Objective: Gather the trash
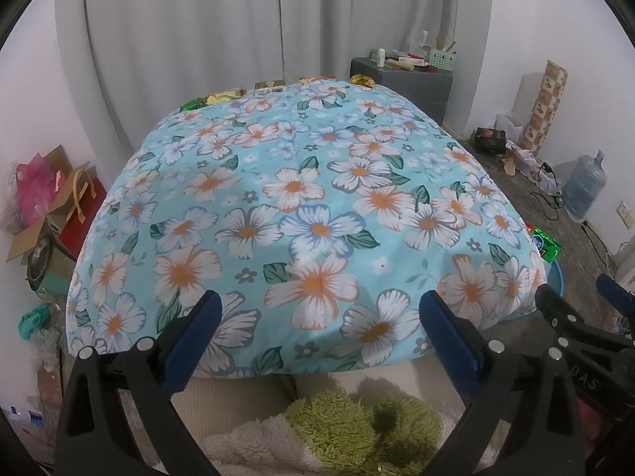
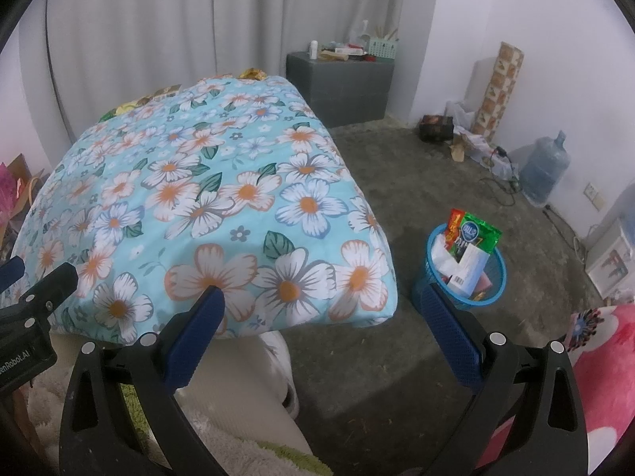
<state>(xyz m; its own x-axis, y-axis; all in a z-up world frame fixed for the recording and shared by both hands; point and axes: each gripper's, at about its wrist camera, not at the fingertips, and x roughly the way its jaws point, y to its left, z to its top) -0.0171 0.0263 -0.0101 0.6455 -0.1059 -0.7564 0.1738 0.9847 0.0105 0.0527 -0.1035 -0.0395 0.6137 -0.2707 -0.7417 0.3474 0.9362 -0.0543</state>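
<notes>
Several crumpled wrappers line the far edge of the flower-print cover: a green one, a yellow one and a gold one. The gold wrapper also shows in the right wrist view. A blue mesh bin on the floor right of the table holds a green snack bag and a white box. My left gripper hangs open over the cover's near edge. My right gripper is open too, at the cover's near right corner, left of the bin. Both hold nothing.
A grey cabinet with clutter stands at the back by the curtain. A water jug, cables and a patterned roll line the right wall. Boxes and bags sit left of the table. A fluffy green and white thing lies below me.
</notes>
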